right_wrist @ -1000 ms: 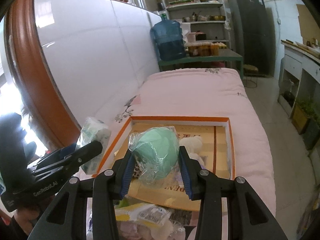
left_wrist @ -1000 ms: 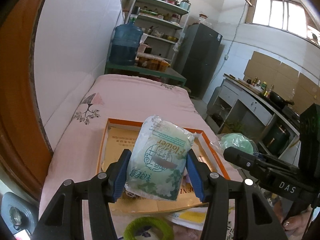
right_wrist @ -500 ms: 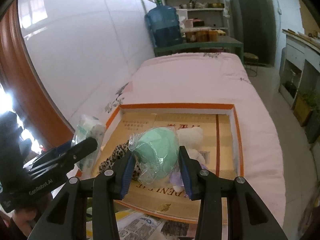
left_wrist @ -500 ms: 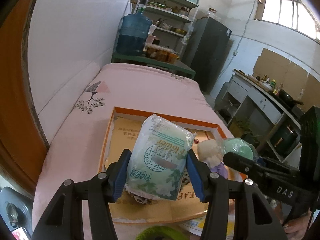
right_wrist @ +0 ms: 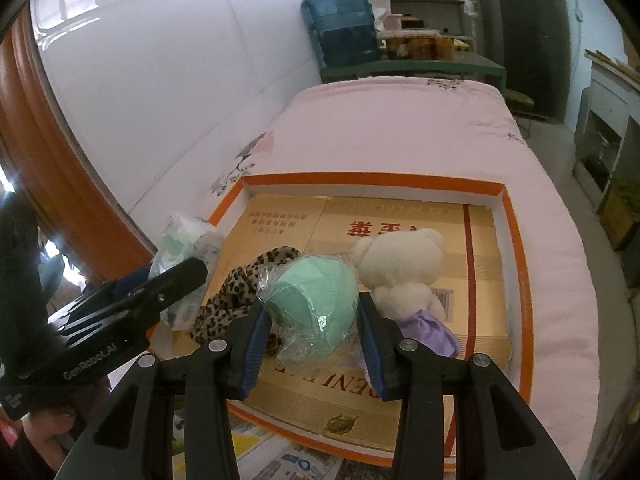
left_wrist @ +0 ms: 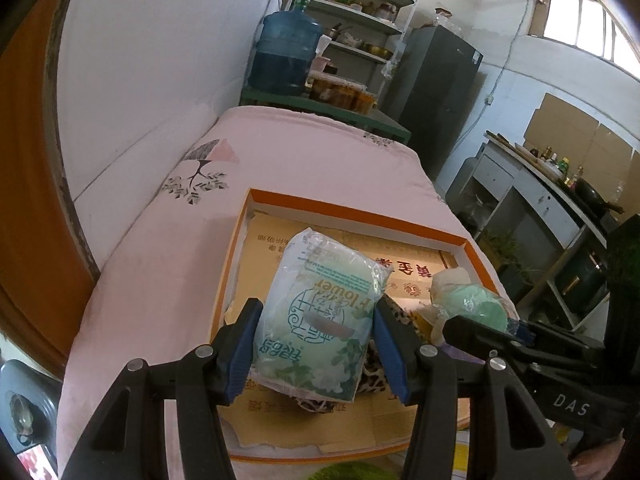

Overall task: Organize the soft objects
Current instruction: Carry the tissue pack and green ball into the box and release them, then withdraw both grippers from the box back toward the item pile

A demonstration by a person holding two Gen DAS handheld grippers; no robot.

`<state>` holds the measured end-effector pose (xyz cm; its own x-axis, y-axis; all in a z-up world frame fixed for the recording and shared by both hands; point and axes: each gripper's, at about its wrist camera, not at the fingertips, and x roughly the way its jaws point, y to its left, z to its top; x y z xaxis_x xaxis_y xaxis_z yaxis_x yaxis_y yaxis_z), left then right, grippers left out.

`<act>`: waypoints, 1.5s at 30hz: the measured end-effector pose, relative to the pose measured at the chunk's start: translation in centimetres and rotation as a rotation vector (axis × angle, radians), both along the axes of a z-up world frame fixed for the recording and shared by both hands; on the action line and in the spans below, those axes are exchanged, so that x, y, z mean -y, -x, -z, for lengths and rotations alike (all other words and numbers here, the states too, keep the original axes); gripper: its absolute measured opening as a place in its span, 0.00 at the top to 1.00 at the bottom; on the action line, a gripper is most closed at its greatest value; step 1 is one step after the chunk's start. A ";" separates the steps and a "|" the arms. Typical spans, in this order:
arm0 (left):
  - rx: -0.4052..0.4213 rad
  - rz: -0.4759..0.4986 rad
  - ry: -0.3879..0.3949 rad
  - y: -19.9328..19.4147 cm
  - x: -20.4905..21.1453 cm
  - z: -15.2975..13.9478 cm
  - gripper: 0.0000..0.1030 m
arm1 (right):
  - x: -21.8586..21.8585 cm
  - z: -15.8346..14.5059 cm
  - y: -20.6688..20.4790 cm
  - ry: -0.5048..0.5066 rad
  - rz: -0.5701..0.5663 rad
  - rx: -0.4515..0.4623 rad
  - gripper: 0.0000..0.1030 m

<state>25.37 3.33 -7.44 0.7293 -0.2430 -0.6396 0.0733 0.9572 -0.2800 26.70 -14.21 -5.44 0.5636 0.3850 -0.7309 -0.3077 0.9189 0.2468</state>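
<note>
My left gripper (left_wrist: 316, 340) is shut on a green-printed tissue pack (left_wrist: 320, 312), held over the near left part of the orange-rimmed shallow box (left_wrist: 340, 210). My right gripper (right_wrist: 314, 340) is shut on a mint green sponge in clear wrap (right_wrist: 316, 296), above the box's (right_wrist: 360, 179) near middle. Inside the box lie a white plush bear with a purple skirt (right_wrist: 404, 268) and a leopard-print cloth (right_wrist: 236, 284). The tissue pack (right_wrist: 184, 248) and left gripper also show at the left of the right wrist view.
The box rests on a bed with a pink quilt (left_wrist: 288, 152) along a white wall. Newspaper (right_wrist: 288, 460) lies at the box's near edge. A green table with a blue water jug (left_wrist: 286, 56), shelves, a dark fridge (left_wrist: 436, 92) and a counter (left_wrist: 540, 184) stand beyond.
Both grippers have come down and forward over the box, each still holding its object. The bear and leopard cloth have come into fuller view.
</note>
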 end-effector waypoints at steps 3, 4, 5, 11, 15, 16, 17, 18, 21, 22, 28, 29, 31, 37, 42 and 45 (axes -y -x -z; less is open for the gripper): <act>-0.005 -0.001 -0.003 -0.2 0.0 0.2 0.47 | -0.2 0.2 -0.1 0.005 -0.006 -0.003 0.58; -0.010 0.000 -0.004 -0.2 0.0 0.4 0.47 | -0.3 0.3 -0.2 0.007 -0.008 -0.004 0.58; -0.015 0.002 -0.005 -0.3 0.1 0.5 0.47 | -0.4 0.4 -0.2 0.010 -0.009 -0.007 0.58; -0.044 0.011 -0.009 -0.7 0.3 1.4 0.47 | -0.7 1.4 -0.7 0.019 -0.012 -0.033 0.58; -0.075 0.019 0.004 -1.0 0.2 2.0 0.47 | -0.8 1.9 -0.9 0.022 -0.014 -0.044 0.57; -0.088 0.023 0.009 -1.2 0.2 2.2 0.47 | -0.8 2.0 -0.9 0.025 -0.015 -0.048 0.57; -0.093 0.025 0.011 -1.3 0.2 2.3 0.47 | -0.9 2.1 -0.9 0.026 -0.016 -0.050 0.56; -0.105 0.027 0.016 -1.4 0.1 2.6 0.47 | -1.0 2.3 -0.9 0.030 -0.016 -0.053 0.56; -0.119 0.030 0.029 -1.6 0.1 2.8 0.47 | -1.0 2.5 -0.9 0.039 -0.015 -0.056 0.56; -0.119 0.029 0.029 -1.6 0.1 2.8 0.47 | -1.0 2.5 -0.9 0.040 -0.015 -0.056 0.56; -0.129 0.037 0.022 -1.6 0.4 2.7 0.44 | -1.0 2.5 -0.7 0.052 -0.014 -0.056 0.53; -0.130 0.039 0.019 -1.5 0.4 2.7 0.44 | -1.0 2.4 -0.7 0.053 -0.014 -0.056 0.52; -0.129 0.045 0.013 -1.5 0.5 2.6 0.42 | -1.0 2.4 -0.6 0.056 -0.016 -0.054 0.49; -0.103 0.046 0.003 -1.0 0.6 1.7 0.37 | -0.7 1.9 -0.2 0.062 -0.018 -0.042 0.42; -0.069 0.045 0.000 -0.2 0.7 0.7 0.34 | -0.2 1.5 0.1 0.052 -0.008 -0.036 0.42; -0.053 0.049 -0.012 0.3 1.0 0.1 0.33 | 0.1 1.2 0.3 0.043 0.001 -0.034 0.41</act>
